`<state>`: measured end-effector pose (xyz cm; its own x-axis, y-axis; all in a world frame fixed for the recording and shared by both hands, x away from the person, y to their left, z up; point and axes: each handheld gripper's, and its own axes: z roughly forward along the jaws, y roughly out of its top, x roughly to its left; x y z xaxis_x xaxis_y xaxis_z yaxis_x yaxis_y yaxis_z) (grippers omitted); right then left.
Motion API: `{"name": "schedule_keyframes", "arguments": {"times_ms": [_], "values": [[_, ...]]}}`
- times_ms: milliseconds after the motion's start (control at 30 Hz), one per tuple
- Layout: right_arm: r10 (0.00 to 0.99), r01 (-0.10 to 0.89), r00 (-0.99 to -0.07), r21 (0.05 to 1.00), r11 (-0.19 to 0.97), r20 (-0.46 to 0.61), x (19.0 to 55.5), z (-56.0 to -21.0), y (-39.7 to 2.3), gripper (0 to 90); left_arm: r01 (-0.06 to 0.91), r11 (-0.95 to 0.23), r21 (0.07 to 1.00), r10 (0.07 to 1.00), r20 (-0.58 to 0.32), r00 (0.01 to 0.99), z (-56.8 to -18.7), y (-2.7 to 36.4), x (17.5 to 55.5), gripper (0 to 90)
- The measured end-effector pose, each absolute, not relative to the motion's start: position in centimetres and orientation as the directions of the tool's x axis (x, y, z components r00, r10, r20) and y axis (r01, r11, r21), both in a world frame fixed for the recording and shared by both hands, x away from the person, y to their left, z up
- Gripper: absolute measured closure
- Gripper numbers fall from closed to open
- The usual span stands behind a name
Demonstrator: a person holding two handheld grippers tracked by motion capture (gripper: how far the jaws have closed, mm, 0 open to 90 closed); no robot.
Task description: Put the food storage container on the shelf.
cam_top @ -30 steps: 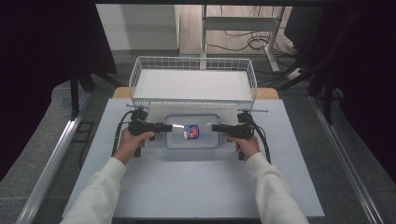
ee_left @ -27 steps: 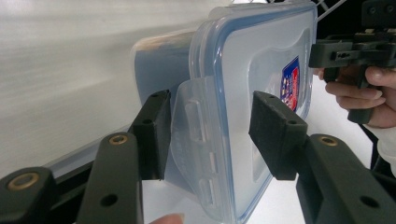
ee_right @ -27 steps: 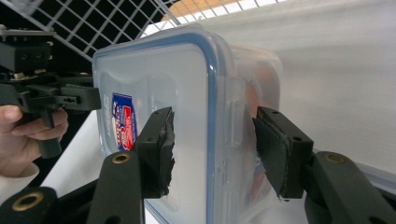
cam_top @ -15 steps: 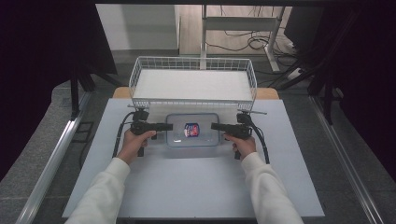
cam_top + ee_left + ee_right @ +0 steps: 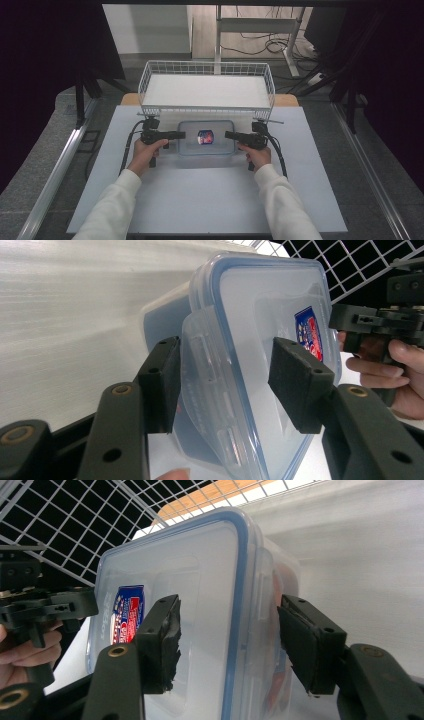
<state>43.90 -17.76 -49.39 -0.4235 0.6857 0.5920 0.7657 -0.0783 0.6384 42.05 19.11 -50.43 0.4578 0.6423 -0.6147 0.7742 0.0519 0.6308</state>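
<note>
- Clear plastic box (image 5: 206, 138) with blue-rimmed lid and red-blue sticker (image 5: 205, 136), on the white table (image 5: 200, 195), just in front of the wire basket (image 5: 206, 89).
- Left gripper (image 5: 179, 134) at box's left end, jaws spread astride the side clasp (image 5: 207, 385), not pinching.
- Right gripper (image 5: 229, 135) at right end, jaws likewise spread around the edge.

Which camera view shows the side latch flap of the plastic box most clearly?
The left gripper view: the latch flap fills the gap between that gripper's open jaws, close up. The right gripper view shows the opposite flap edge-on, less distinctly. In the high view the box is small, and no flap detail can be made out.
</note>
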Motion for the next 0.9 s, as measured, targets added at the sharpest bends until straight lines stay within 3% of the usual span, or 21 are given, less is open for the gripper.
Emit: {"name": "schedule_keyframes", "arguments": {"times_ms": [100, 233, 567, 900], "values": [[0.732, 0.742, -0.413, 0.667, -0.074, 0.541, 43.4, -49.0, -17.7, 33.9, 0.761, 0.045, 0.647, 0.666, -0.587, 0.46, -49.9, 18.7, 41.6, 40.8], [0.763, 0.7, -0.452, 0.714, -0.019, 0.463, 42.4, -48.1, -17.9, 30.7, 0.711, 0.008, 0.703, 0.709, -0.505, 0.492, -48.5, 18.7, 40.4, 37.6], [0.734, 0.567, -0.618, 0.806, 0.169, 0.281, 38.0, -45.8, -18.6, 31.9, 0.622, -0.095, 0.777, 0.753, -0.352, 0.555, -45.6, 18.4, 34.7, 31.5], [0.699, 0.514, -0.693, 0.801, 0.308, 0.176, 34.7, -45.9, -18.8, 40.4, 0.605, -0.173, 0.777, 0.762, -0.284, 0.582, -47.3, 18.5, 29.6, 30.3]]}}
